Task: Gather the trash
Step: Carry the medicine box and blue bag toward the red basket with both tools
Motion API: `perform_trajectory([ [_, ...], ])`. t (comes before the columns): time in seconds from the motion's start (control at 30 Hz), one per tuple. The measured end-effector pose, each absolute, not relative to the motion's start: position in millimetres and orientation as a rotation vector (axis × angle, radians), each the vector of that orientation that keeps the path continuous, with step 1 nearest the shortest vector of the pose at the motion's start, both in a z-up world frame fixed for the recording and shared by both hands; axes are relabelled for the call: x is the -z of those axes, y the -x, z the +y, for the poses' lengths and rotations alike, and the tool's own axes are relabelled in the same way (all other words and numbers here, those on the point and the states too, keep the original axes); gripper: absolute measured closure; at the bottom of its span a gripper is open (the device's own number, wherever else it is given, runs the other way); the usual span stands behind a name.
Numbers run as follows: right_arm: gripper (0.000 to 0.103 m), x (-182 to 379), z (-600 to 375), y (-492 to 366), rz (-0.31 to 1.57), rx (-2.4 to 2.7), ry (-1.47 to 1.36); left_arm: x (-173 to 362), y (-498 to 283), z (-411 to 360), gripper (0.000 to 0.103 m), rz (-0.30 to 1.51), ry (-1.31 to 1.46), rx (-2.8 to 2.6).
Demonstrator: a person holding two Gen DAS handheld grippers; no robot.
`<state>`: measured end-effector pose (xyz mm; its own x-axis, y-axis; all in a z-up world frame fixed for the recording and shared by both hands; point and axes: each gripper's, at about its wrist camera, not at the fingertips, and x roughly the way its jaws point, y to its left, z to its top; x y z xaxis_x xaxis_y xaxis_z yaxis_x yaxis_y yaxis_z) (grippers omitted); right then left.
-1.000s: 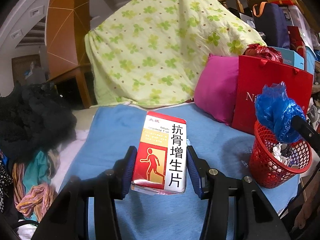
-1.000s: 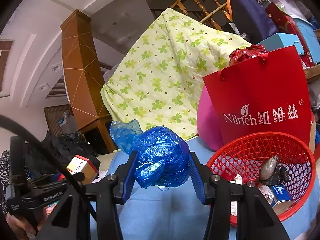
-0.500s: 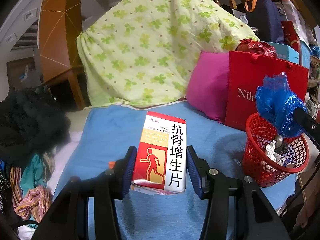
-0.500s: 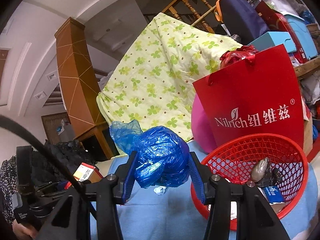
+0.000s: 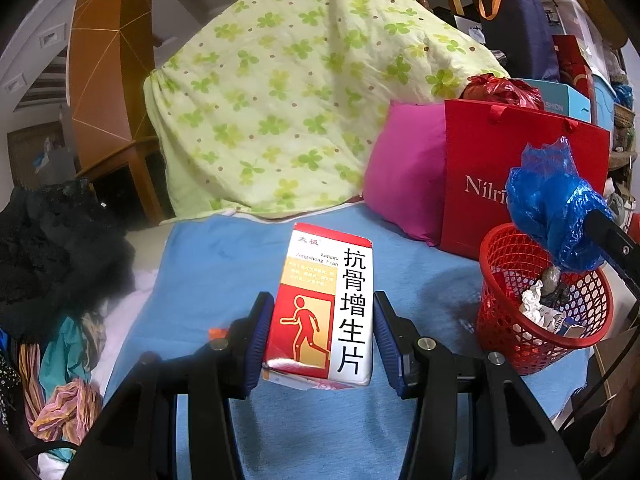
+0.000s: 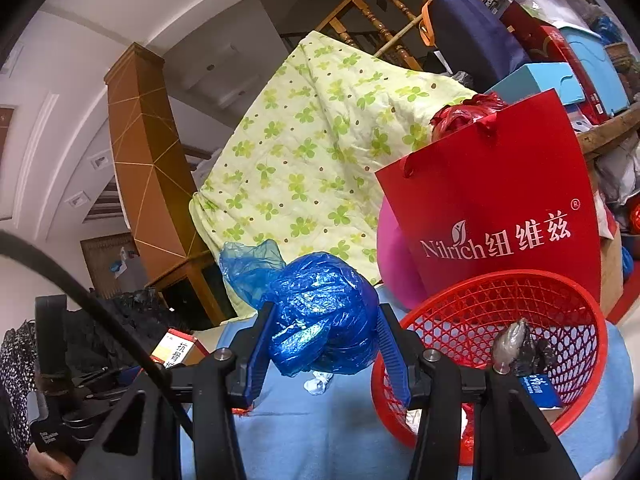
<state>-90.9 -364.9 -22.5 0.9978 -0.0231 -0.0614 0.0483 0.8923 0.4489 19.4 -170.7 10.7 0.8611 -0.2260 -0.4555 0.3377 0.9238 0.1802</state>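
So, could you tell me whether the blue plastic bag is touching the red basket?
Apart. The left wrist view shows the blue plastic bag held above the red basket, clear of its rim.

the box [image 5: 324,312] is red and white, with an orange walking figure and black characters. the crumpled plastic bag [image 6: 320,320] is shiny blue. the basket [image 5: 496,336] is red mesh. the paper bag [image 6: 492,208] is red with white lettering. the cushion [image 5: 404,176] is magenta, the quilt [image 5: 296,112] pale yellow-green with green clovers and brown dots, the cloth [image 5: 224,264] light blue, the pads [image 5: 260,332] blue.
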Motion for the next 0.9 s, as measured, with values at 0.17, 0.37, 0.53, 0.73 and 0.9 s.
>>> perform_trajectory([
  [0.17,0.051,23,-364,94,0.052,0.044,-0.474,-10,-19,-173,0.052,0.448,-0.264,0.303],
  [0.37,0.051,23,-364,97,0.050,0.051,-0.479,-9,-20,-176,0.052,0.452,-0.268,0.309],
  [0.53,0.051,22,-365,98,0.049,0.056,-0.479,-9,-20,-179,0.052,0.454,-0.271,0.313],
  [0.73,0.051,23,-366,104,0.042,0.068,-0.496,-10,-19,-183,0.052,0.451,-0.276,0.321],
  [0.9,0.051,23,-364,108,0.036,0.074,-0.500,-10,-18,-186,0.052,0.448,-0.284,0.331],
])
